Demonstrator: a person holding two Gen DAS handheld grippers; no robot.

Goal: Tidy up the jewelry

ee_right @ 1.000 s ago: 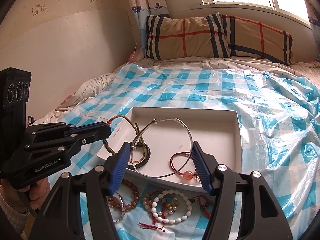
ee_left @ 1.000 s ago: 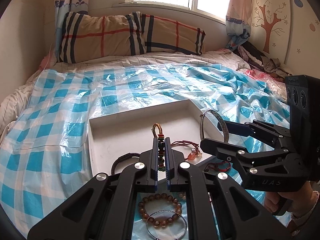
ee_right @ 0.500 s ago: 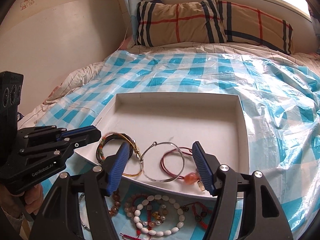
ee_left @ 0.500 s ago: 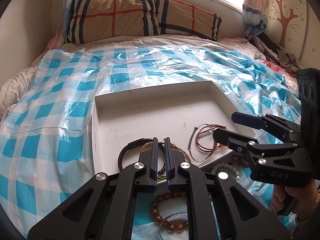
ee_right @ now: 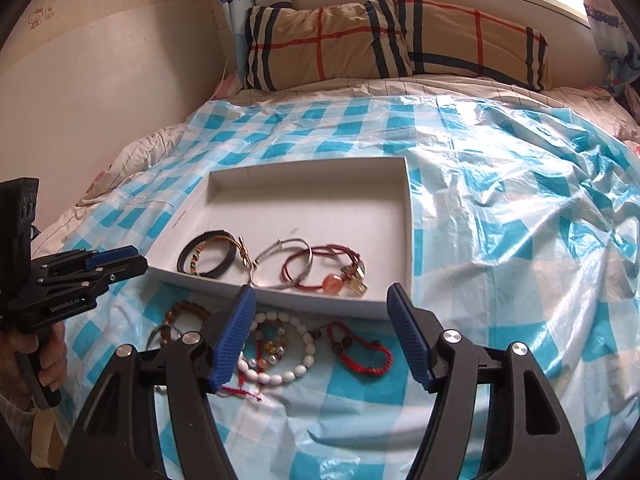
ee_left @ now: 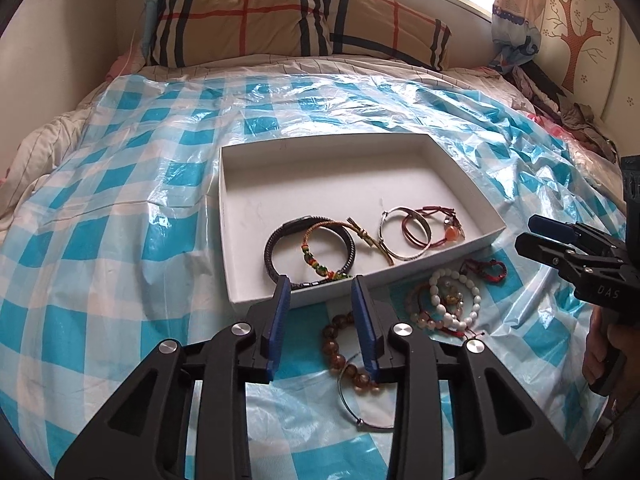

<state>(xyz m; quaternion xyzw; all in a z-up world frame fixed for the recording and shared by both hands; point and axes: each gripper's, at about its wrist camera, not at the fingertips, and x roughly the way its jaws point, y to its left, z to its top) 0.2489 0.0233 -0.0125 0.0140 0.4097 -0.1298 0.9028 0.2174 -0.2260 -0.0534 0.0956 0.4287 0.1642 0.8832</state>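
A white shallow box (ee_left: 320, 152) (ee_right: 304, 176) lies on the bed. Inside it lie a black braided bracelet (ee_left: 272, 246) (ee_right: 224, 264), a colourful woven bracelet (ee_left: 316, 264), a silver bangle (ee_left: 386, 240) (ee_right: 280, 248) and a red cord bracelet with an orange bead (ee_left: 440, 232) (ee_right: 332, 280). In front of the box lie a white bead bracelet (ee_left: 460, 296) (ee_right: 280, 376), a red cord bracelet (ee_right: 368, 356), brown bead bracelets (ee_left: 344, 356) (ee_right: 180, 316) and a thin silver bangle (ee_left: 352, 408). My left gripper (ee_left: 320, 284) is open and empty at the box's near edge. My right gripper (ee_right: 322, 296) is open and empty.
A blue-and-white checked plastic sheet (ee_left: 120, 200) covers the bed. Plaid pillows (ee_left: 280, 16) (ee_right: 380, 40) lie by the window at the head. A wall (ee_right: 100, 80) runs along the left side. Crumpled clothes (ee_left: 576, 112) lie at the far right.
My left gripper opened and let the colourful woven bracelet drop into the box. My right gripper released the silver bangle into the box. Both grippers pulled back toward the near edge.
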